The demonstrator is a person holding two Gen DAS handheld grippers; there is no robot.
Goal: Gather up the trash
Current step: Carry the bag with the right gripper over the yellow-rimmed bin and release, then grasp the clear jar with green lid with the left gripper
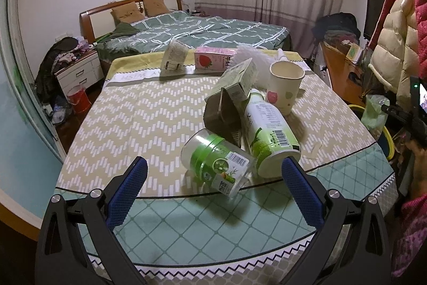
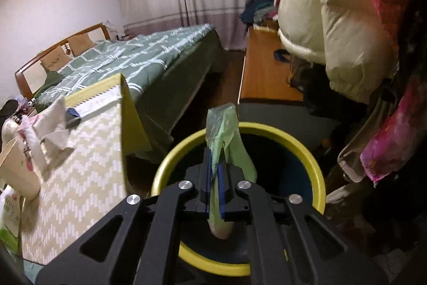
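Left gripper (image 1: pixel 213 172) spread wide, holding nothing, poised at the near edge of the table (image 1: pixel 128 124). Landmark: paper cup (image 1: pixel 284 87), upright on the table.

- Clear jar with green label (image 1: pixel 216 164): on its side, nearer than the cup, lying between the blue pads (image 1: pixel 130 188), neither pad touching it.
- White-and-green bottle (image 1: pixel 267 132): on its side just in front of the cup, touching the jar.
- Green carton (image 1: pixel 237 82): tilted, just left of the cup, leaning on a dark box (image 1: pixel 221 114).
- Pink strawberry carton (image 1: pixel 213 59): behind the cup, lying flat.
- Small tub (image 1: pixel 174 55): far left behind the cup, tipped.

Right gripper (image 2: pixel 214 172) clenched on a green plastic bag (image 2: pixel 224 140), held over the yellow-rimmed bin (image 2: pixel 307 151), to the right of the table beyond the cup. Crumpled tissue (image 2: pixel 50 124) lies on the table's far corner.
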